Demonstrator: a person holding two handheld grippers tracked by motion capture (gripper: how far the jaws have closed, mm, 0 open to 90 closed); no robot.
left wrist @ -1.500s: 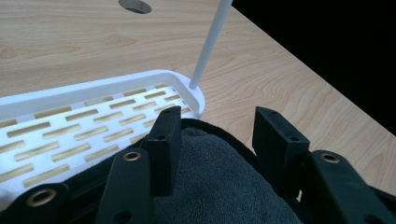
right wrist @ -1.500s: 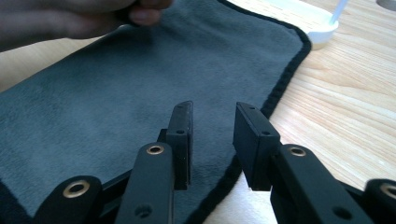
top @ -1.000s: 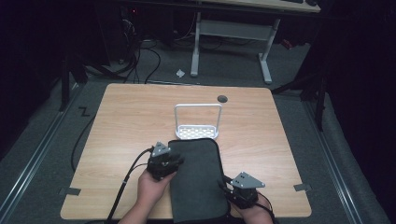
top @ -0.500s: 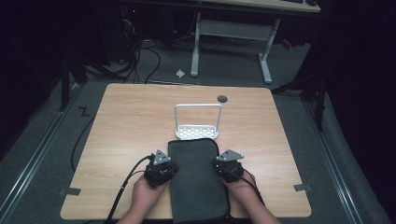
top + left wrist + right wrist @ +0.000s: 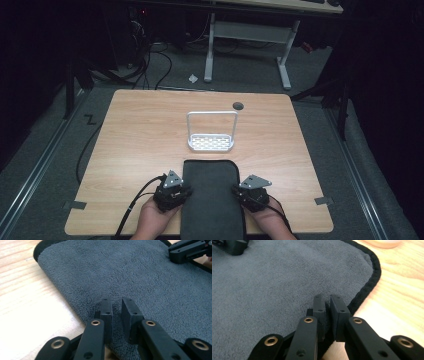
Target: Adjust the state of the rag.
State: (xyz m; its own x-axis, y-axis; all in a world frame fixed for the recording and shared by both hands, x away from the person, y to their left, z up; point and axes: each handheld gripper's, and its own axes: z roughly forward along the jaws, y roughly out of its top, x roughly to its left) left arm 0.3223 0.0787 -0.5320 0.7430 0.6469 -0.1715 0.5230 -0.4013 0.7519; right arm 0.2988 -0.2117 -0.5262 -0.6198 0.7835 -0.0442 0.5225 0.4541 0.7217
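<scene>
Towel [image 5: 210, 200]: dark grey terry with a black hem, folded into a long strip with rounded far corners. It lay flat at the near middle of the table [image 5: 140, 130], running off the near edge, just near of the white rack [image 5: 211, 132].

Left gripper [image 5: 181, 190] sat at the towel's left edge, hand [image 5: 152, 220] coming in from the near side, jaws pointing right across the cloth. Jaws had just been closing, nearly together, pinching a fold of the edge [image 5: 115, 312].

Right gripper [image 5: 239, 192] mirrored it at the right edge, hand [image 5: 270, 222] behind it, jaws pointing left. Those had also just closed down, narrow gap, clamped on the hemmed edge [image 5: 325, 307].
</scene>
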